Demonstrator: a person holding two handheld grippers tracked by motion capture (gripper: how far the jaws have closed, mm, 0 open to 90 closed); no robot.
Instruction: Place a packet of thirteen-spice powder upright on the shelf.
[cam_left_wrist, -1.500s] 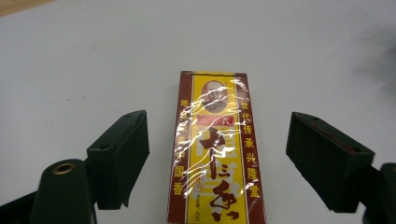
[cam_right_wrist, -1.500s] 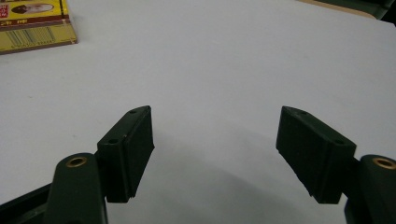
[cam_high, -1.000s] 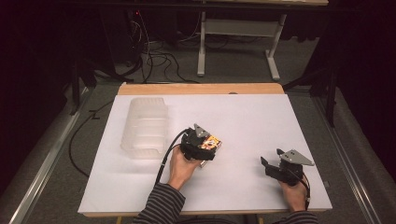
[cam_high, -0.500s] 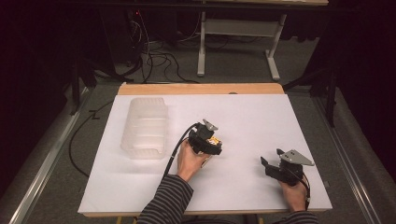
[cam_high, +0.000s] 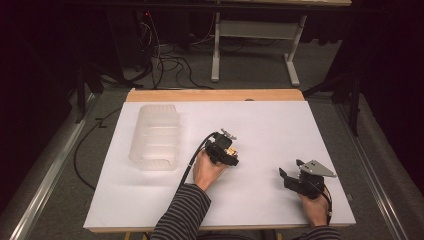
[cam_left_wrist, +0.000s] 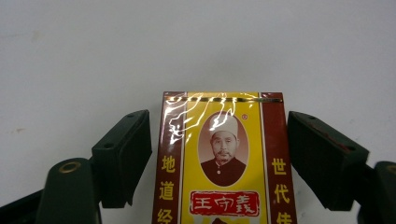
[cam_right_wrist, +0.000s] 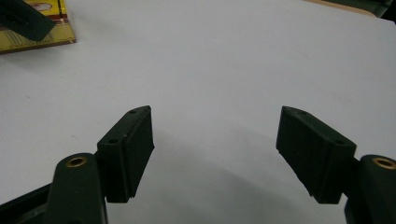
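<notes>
The left tool (cam_left_wrist: 219, 158) has shifted right, closing, unclenched around the yellow packet (cam_left_wrist: 224, 163).

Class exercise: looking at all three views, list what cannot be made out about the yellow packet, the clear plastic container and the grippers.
- Yellow packet: lower part cut off by the left gripper view's bottom edge; in the high view the left gripper covers most of it.
- Clear plastic container: contents unreadable, too small and translucent in the high view.
- Left gripper fingers: contact with the packet uncertain; narrow gaps show.

Glossy film-wrapped packet (cam_left_wrist: 224, 163), matt table (cam_left_wrist: 93, 56)
</notes>
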